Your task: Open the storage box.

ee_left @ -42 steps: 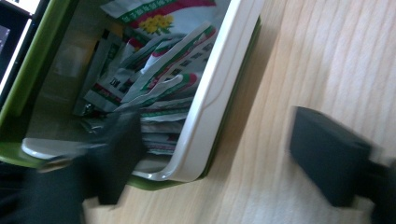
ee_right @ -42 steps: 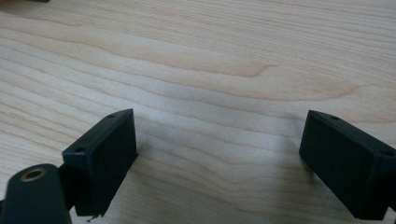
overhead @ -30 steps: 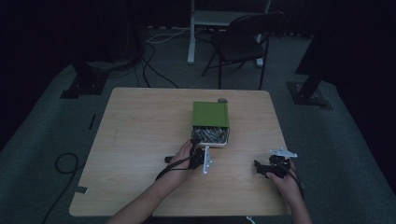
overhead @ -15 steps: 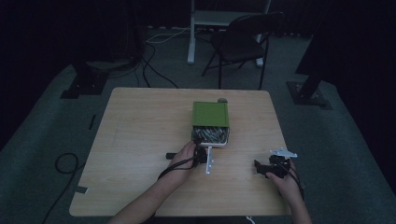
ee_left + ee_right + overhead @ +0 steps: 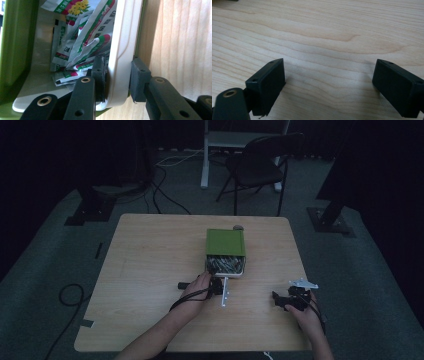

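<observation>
A green box [image 5: 225, 242] stands on the wooden table [image 5: 150, 265], its white inner tray [image 5: 226, 271] pulled out toward me and holding several printed sachets [image 5: 85, 42]. My left gripper [image 5: 216, 285] sits at the tray's front. In the left gripper view, the left gripper [image 5: 117, 77] has just been closing, and its pads [image 5: 98, 72] now press on the tray's white rim [image 5: 122, 47], one inside and one outside. My right gripper [image 5: 280, 300] rests near the table's front right; in the right gripper view the right gripper [image 5: 329, 85] stands open over bare wood.
A small brownish object [image 5: 238, 226] lies just behind the box. Beyond the table stand a dark chair [image 5: 260, 165] and a desk leg, with cables on the floor [image 5: 165, 195]. The table's left half [image 5: 145, 250] is bare wood.
</observation>
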A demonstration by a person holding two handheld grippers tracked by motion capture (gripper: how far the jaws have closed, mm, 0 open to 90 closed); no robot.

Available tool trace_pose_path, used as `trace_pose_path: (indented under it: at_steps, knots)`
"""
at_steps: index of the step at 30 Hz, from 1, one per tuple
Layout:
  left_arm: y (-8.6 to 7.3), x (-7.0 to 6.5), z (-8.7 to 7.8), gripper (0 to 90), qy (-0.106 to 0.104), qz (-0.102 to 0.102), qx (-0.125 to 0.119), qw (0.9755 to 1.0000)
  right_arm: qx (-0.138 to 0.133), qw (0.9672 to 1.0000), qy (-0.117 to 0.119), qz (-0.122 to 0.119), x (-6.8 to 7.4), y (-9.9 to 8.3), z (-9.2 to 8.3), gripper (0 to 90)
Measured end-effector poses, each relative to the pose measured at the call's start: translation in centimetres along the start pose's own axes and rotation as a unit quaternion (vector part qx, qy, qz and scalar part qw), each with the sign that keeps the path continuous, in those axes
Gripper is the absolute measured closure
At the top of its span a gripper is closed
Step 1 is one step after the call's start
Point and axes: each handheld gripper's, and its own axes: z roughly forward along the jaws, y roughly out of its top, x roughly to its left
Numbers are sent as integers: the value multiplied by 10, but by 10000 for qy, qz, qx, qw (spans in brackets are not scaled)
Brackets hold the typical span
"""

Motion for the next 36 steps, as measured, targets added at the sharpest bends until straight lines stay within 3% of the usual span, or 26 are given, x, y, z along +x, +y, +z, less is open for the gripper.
trace_pose_path:
  at_steps: [17, 36]
  knots:
    - [2, -7, -11, 706, 15, -90, -3, 10000, 0, 10000, -1, -2, 0, 0, 0, 106]
    - [5, -17, -28, 710, -33, 1, -21, 10000, 0, 10000, 0, -1, 0, 0, 0, 106]
